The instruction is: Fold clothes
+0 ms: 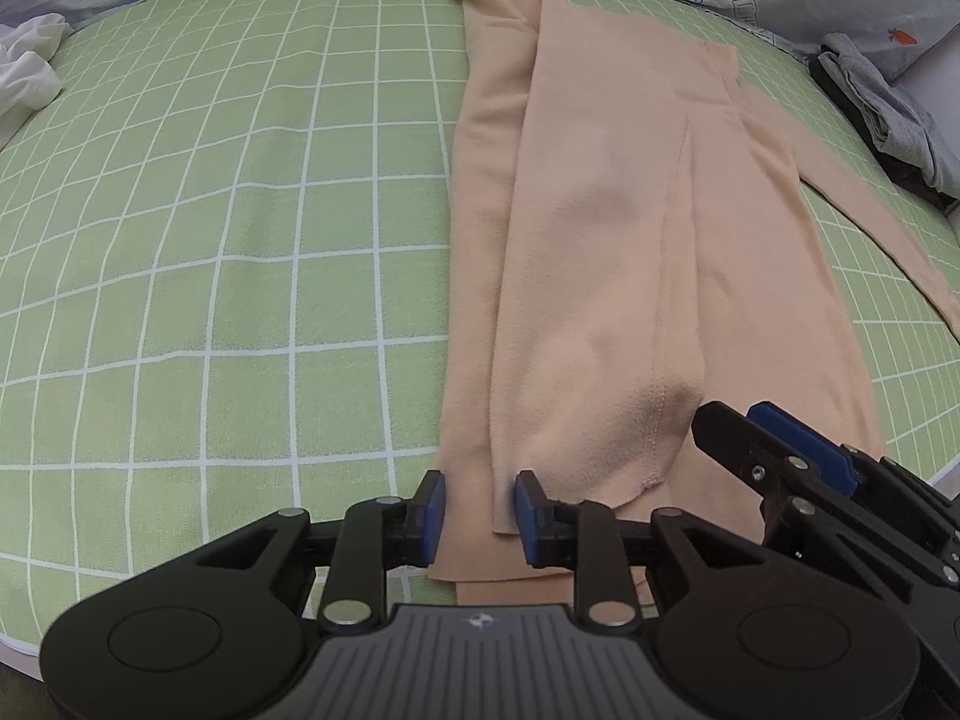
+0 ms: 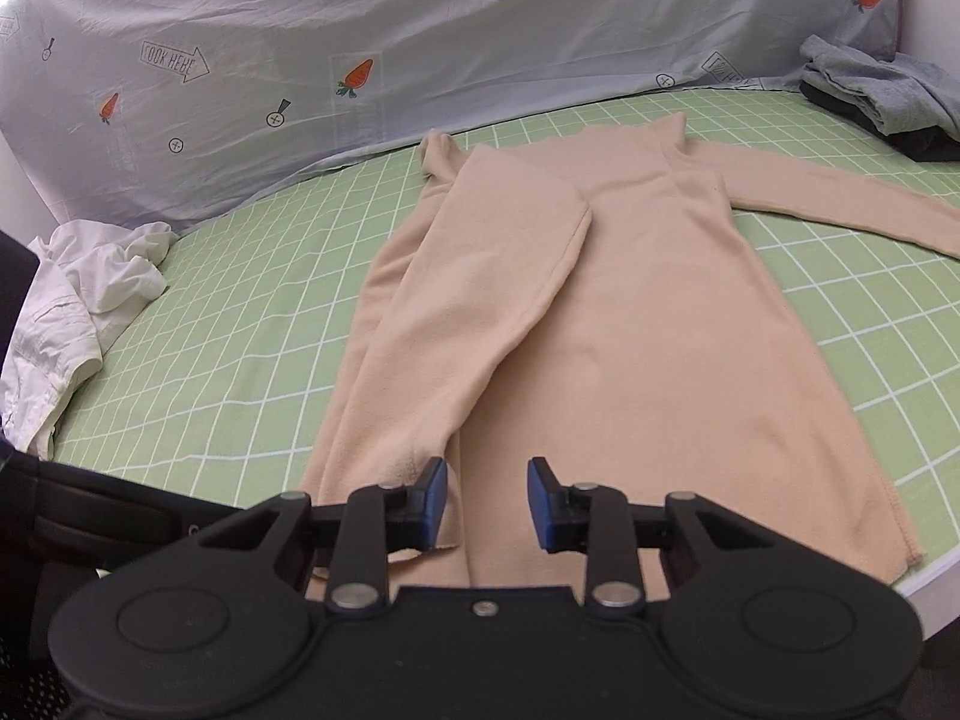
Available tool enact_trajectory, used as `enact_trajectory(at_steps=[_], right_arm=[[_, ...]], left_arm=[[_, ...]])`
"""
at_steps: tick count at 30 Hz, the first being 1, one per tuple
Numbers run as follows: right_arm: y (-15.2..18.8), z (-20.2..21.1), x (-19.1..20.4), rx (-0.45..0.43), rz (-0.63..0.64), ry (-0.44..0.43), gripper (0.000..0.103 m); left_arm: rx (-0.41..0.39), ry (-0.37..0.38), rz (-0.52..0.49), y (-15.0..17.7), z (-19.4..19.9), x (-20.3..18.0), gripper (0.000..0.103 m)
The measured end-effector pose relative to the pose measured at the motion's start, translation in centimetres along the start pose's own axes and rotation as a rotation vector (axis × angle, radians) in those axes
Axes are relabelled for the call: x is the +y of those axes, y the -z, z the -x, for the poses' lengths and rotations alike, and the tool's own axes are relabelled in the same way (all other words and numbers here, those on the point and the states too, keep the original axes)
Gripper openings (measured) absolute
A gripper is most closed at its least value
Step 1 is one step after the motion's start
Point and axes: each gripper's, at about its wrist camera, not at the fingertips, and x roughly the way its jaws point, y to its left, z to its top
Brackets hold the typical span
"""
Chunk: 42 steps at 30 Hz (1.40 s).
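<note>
A peach long-sleeved garment [image 2: 648,324] lies flat on a bed covered with a green checked sheet [image 2: 240,372]. Its long axis runs from the bottom centre of the right wrist frame up toward the upper centre, hem nearest the camera, neck end pointing at the pale printed cover [image 2: 420,30] that rises along the far side of the bed. One sleeve [image 2: 480,300] is folded inward and lies lengthwise on the body, cuff toward the hem. The other sleeve [image 2: 840,204] stretches out sideways to the right edge of the frame, across the long axis.

The left hand-held gripper [image 1: 480,510] points down at the hem end, lower centre of the left wrist frame. Its blue pads stand a little apart, with the garment's edge lying between them; whether they press on the cloth cannot be told. The right hand-held gripper [image 2: 487,501] sits over the hem, jaws apart, nothing clamped; in the left wrist frame it shows at lower right.

A crumpled white garment [image 2: 78,312] lies at the left edge of the bed. A grey garment [image 2: 882,90] lies at upper right, apart from the peach one.
</note>
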Motion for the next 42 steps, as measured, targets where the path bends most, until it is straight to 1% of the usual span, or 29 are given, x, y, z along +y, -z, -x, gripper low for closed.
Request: enact_trajectory(at_steps=[2, 4, 6, 8, 9, 10, 11, 16, 20, 22, 23, 24, 25, 26, 27, 28, 29, 30, 31, 33, 34, 36, 38, 39, 42], right_arm=[[0.1, 0.1, 0.4, -0.003, 0.0, -0.013, 0.031], [0.3, -0.4, 0.8, 0.013, 0.002, -0.022, 0.031], [0.5, -1.1, 0.5, 0.029, -0.026, -0.036, 0.027], [0.6, -1.8, 0.3, 0.046, -0.054, -0.05, 0.026], [0.7, -2.1, 0.1, 0.053, -0.068, -0.058, 0.019], [0.7, -2.0, 0.1, 0.054, -0.079, -0.071, 0.013], [0.7, -2.0, 0.0, 0.054, -0.09, -0.082, 0.001], [0.7, -0.3, 0.1, 0.042, -0.098, -0.077, 0.001], [1.4, -1.6, -0.8, 0.114, -0.116, -0.013, 0.001], [1.4, -2.0, -1.2, 0.132, -0.136, -0.012, 0.002], [1.2, -2.0, -1.1, 0.139, -0.127, -0.008, 0.002], [1.0, -2.0, -1.1, 0.146, -0.115, -0.001, 0.006], [0.9, -2.0, -1.1, 0.147, -0.108, 0.006, 0.009], [0.7, -2.0, -1.2, 0.147, -0.102, 0.013, 0.016], [0.4, -1.8, -1.4, 0.137, -0.097, 0.021, 0.028], [0.0, -1.6, -1.7, 0.127, -0.092, 0.028, 0.036], [-0.3, -1.4, -1.9, 0.115, -0.087, 0.037, 0.048], [-0.8, -1.1, -2.3, 0.098, -0.078, 0.053, 0.057], [-1.4, -1.1, -2.8, 0.086, -0.069, 0.074, 0.063], [-2.4, -1.1, -3.9, 0.063, -0.051, 0.117, 0.096], [-2.8, -1.3, -4.5, 0.06, -0.039, 0.14, 0.102], [-3.6, -2.0, -6.0, 0.071, -0.029, 0.188, 0.102], [-4.4, -2.4, -8.0, 0.068, -0.051, 0.229, 0.102], [-4.8, -2.6, -9.1, 0.065, -0.066, 0.245, 0.103], [-6.3, -3.2, -12.5, 0.054, -0.117, 0.279, 0.103]], left_arm=[[0.002, 0.008, -0.01, 0.0, 0.0, 0.2, 0.028], [0.003, 0.013, -0.022, 0.2, -0.1, 0.2, 0.028], [0.004, 0.019, -0.031, 0.1, 0.0, 0.4, 0.028], [0.006, 0.029, -0.037, 0.1, 0.1, 0.6, 0.028], [0.006, 0.034, -0.038, 0.1, 0.1, 0.8, 0.028], [0.007, 0.039, -0.04, 0.2, 0.1, 0.9, 0.028], [0.007, 0.043, -0.042, 0.2, 0.1, 1.0, 0.028], [0.014, 0.053, -0.044, 0.3, 0.5, 1.4, 0.028], [0.018, 0.055, -0.055, 0.3, 0.6, 1.3, 0.032], [0.023, 0.05, -0.069, 0.2, 0.4, 0.9, 0.034], [0.027, 0.051, -0.077, 0.0, 0.2, 0.6, 0.037], [0.031, 0.054, -0.08, 0.0, 0.2, 0.5, 0.04], [0.039, 0.057, -0.075, -0.1, 0.2, 0.5, 0.042], [0.048, 0.059, -0.068, -0.2, 0.1, 0.5, 0.044], [0.058, 0.057, -0.058, -0.5, 0.1, 0.5, 0.044], [0.069, 0.054, -0.047, -0.8, 0.1, 0.6, 0.044], [0.08, 0.051, -0.036, -1.1, 0.1, 0.6, 0.047], [0.09, 0.048, -0.025, -1.4, 0.1, 0.7, 0.05], [0.08, 0.046, -0.019, -1.8, 0.2, 0.8, 0.052], [0.057, 0.035, -0.002, -2.6, 0.5, 1.0, 0.061], [0.049, 0.025, 0.019, -3.2, 0.4, 1.2, 0.068], [0.034, 0.004, 0.062, -4.4, 0.3, 1.4, 0.07], [0.022, -0.015, 0.092, -5.9, 0.0, 1.4, 0.072], [0.018, -0.029, 0.097, -6.5, -0.2, 1.3, 0.075], [0.011, -0.071, 0.107, -8.4, -1.0, 0.9, 0.076]])
